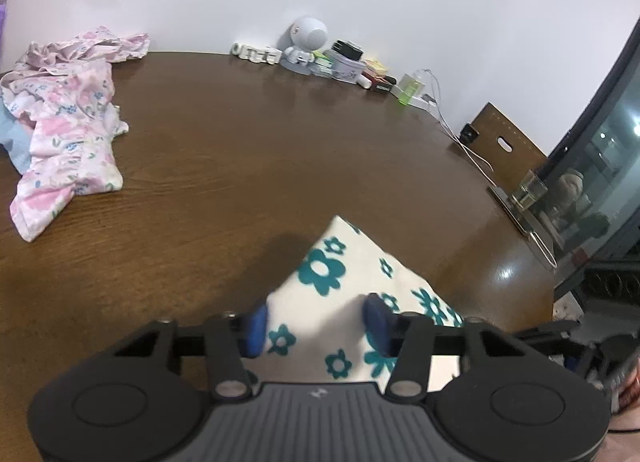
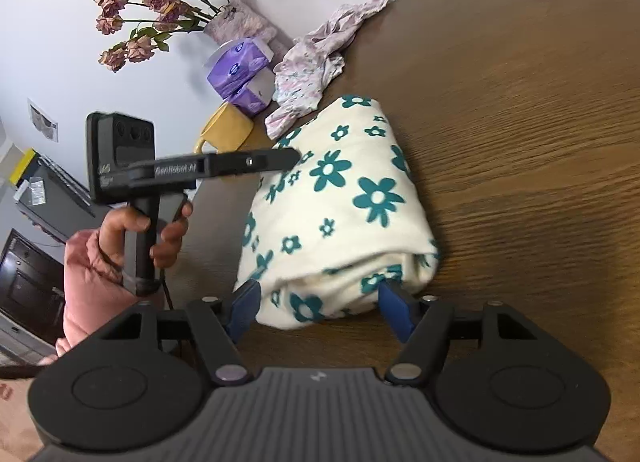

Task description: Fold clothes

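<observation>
Showing only in the right wrist view, the left tool (image 2: 294, 155) is reaching over the folded floral cloth (image 2: 344, 213); both tools' jaws are standing apart, the right tool (image 2: 320, 308) straddling the cloth's near end.

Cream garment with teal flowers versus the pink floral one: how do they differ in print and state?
The cream garment carries large teal flowers; the pink floral garment has small pastel blooms. The cream one is gathered into a compact folded bundle between both open claws, left claw and right claw; the pink one lies crumpled and spread, untouched. Both rest on the wooden table.
</observation>
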A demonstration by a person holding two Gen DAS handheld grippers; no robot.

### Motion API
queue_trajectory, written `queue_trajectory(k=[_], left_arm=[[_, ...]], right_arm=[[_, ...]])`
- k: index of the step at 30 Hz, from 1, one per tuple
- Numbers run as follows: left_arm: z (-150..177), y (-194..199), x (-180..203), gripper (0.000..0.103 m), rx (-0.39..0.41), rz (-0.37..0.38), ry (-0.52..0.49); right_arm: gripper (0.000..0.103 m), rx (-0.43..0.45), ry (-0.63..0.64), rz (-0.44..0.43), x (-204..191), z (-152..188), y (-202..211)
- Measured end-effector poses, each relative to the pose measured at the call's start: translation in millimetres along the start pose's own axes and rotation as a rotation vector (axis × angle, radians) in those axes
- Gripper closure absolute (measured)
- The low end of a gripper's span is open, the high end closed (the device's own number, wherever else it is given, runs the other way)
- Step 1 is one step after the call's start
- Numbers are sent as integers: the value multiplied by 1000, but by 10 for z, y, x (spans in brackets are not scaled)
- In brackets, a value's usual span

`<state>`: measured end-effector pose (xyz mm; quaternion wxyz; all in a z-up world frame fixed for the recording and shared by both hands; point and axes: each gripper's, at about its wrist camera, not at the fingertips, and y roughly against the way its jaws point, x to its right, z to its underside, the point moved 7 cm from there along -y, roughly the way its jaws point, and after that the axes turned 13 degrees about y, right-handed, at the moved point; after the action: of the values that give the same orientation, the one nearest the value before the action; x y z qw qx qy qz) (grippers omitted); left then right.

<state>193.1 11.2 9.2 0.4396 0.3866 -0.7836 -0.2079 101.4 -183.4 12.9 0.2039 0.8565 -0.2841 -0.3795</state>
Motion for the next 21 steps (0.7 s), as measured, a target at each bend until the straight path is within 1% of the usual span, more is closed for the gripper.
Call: queue_trajectory(k=[1, 3, 4, 9, 12, 16, 18, 21], left_arm=[[38, 25, 21, 60, 2, -4, -7], [123, 67, 20, 61, 12, -16, 0], [183, 103, 16, 64, 13, -14, 14], [541, 237, 103, 64, 20, 7, 73], [765, 240, 241, 64, 22, 54, 110], [888, 231, 314, 59, 27, 64, 129], [855, 314, 272, 57, 53, 62, 152], [754, 469, 176, 52, 124, 38, 185]], right_arm=[[55, 2, 2, 1, 13, -30, -14], [72, 19, -3, 21, 95, -108, -10], [77, 27, -6, 31, 137, -147, -7], [77, 51, -32, 53, 376, -337, -19], [77, 49, -22, 50, 430, -431, -123], [73, 59, -29, 27, 462, -488, -172], [70, 81, -13, 39, 413, -471, -66], [61, 118, 34, 67, 312, -414, 140]])
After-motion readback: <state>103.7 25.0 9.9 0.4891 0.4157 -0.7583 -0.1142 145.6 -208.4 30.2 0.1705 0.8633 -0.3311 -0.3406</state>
